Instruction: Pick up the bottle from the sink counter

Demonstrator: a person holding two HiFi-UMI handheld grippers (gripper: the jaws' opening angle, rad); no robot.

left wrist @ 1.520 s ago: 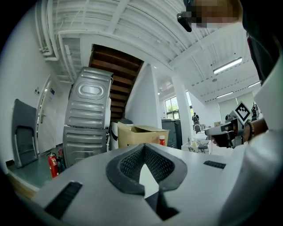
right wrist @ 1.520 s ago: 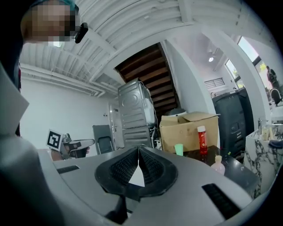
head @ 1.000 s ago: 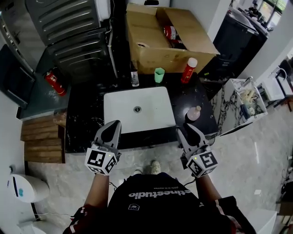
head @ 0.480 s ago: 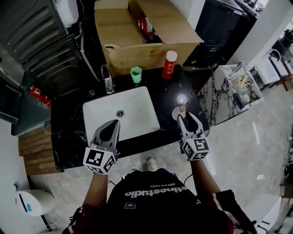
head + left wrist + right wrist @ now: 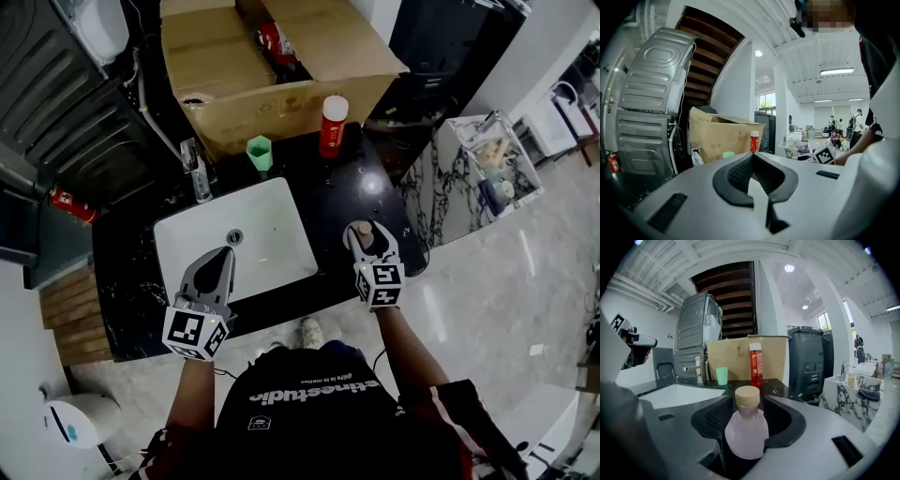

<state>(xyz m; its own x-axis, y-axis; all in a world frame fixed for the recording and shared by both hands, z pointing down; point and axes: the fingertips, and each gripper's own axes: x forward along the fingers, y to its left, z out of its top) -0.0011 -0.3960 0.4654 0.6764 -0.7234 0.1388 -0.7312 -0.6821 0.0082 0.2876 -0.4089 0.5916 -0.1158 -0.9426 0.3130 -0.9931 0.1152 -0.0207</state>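
Observation:
A small pale pink bottle (image 5: pixel 367 241) with a tan cap stands upright on the black sink counter (image 5: pixel 328 202), right of the white sink (image 5: pixel 272 239). My right gripper (image 5: pixel 367 232) reaches around it. In the right gripper view the bottle (image 5: pixel 746 432) sits inside the hollow between the jaws of my right gripper (image 5: pixel 749 401). The jaws are opening and a dark gap shows beside the bottle. My left gripper (image 5: pixel 225 253) hovers over the sink's front edge, tips together with nothing in them; the left gripper view shows the left gripper (image 5: pixel 752 155) the same way.
At the counter's back stand a red spray bottle (image 5: pixel 332 125), a green cup (image 5: pixel 259 153) and a faucet (image 5: pixel 194 169). Behind them is an open cardboard box (image 5: pixel 272 66). A marble stand (image 5: pixel 473 183) is at the right and a grey appliance (image 5: pixel 56 103) at the left.
My right gripper has moved forward from the counter's front edge and now surrounds the pink bottle. The left gripper has stayed by the sink's front edge.

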